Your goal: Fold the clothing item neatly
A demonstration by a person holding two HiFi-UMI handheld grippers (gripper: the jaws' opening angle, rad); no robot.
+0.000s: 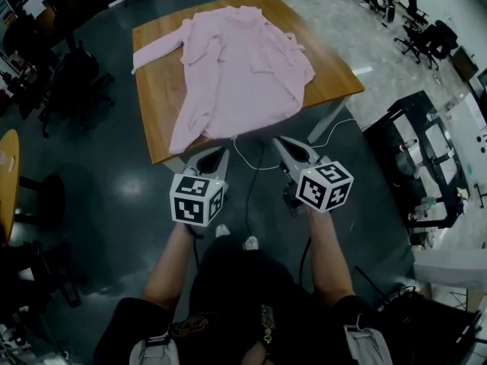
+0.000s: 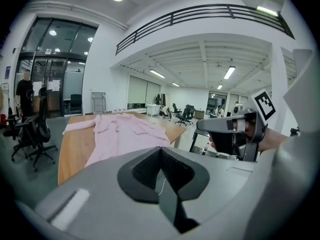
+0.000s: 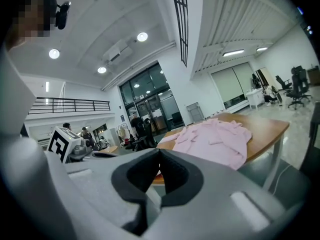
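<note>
Shirt on table; L gripper, R gripper jaws together

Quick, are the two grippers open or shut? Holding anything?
Left gripper: shut, holding nothing.
Right gripper: shut, holding nothing.
</note>
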